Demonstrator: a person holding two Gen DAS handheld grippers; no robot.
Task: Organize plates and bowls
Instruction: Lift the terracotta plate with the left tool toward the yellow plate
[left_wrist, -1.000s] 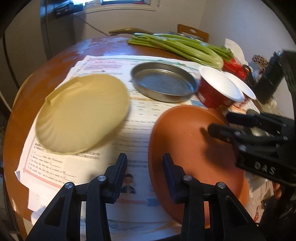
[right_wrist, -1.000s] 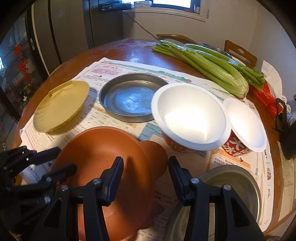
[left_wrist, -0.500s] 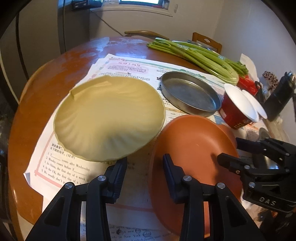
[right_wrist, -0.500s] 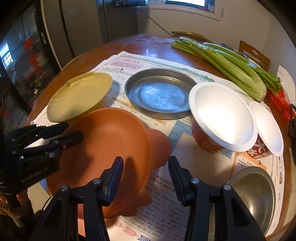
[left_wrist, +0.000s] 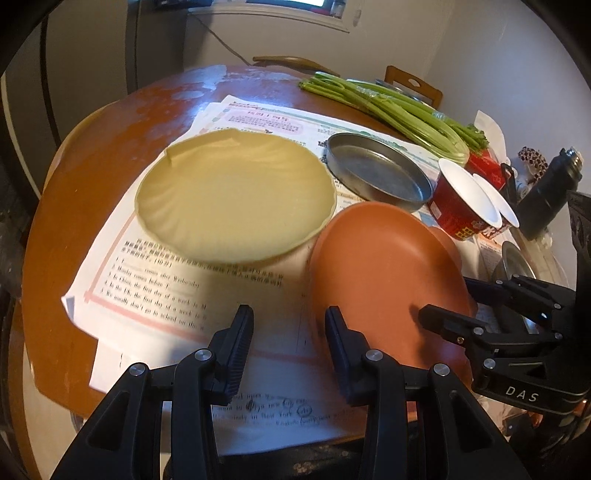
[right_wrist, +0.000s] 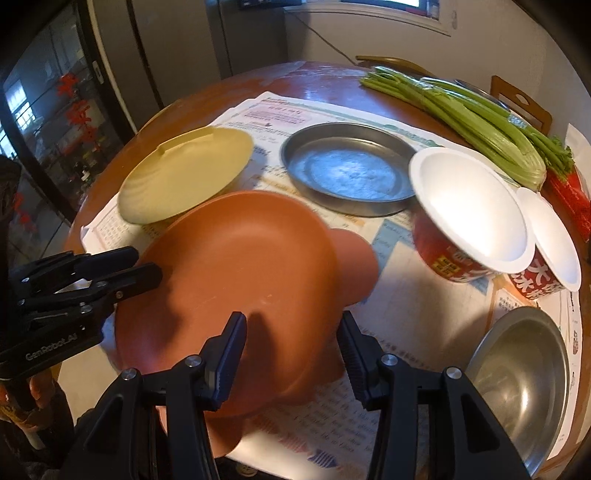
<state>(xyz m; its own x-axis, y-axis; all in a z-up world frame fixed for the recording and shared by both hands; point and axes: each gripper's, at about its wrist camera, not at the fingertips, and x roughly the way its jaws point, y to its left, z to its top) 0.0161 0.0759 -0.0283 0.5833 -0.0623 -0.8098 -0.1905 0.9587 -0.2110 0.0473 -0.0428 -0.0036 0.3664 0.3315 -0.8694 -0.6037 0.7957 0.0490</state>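
Note:
An orange-brown plate (left_wrist: 384, 273) with ear-shaped tabs lies on printed papers near the table's front; it also shows in the right wrist view (right_wrist: 236, 280). A yellow shell-shaped plate (left_wrist: 236, 195) lies to its left, seen too in the right wrist view (right_wrist: 184, 177). A flat steel dish (left_wrist: 380, 173) sits behind, and shows in the right wrist view (right_wrist: 347, 170). My left gripper (left_wrist: 288, 350) is open and empty over the paper, just left of the orange plate. My right gripper (right_wrist: 291, 354) is open and empty over the orange plate's near edge.
Two red paper bowls (right_wrist: 469, 214) with white insides stand right of the steel dish. A steel bowl (right_wrist: 521, 384) sits at the front right. Celery stalks (right_wrist: 461, 110) lie at the back. A dark bottle (left_wrist: 546, 199) stands at the far right. Wooden table edge (left_wrist: 48, 236) curves left.
The left gripper has drawn back and turned left, bringing the yellow plate to the middle of its view. The right gripper has moved left and closer over the orange plate. Both stay open.

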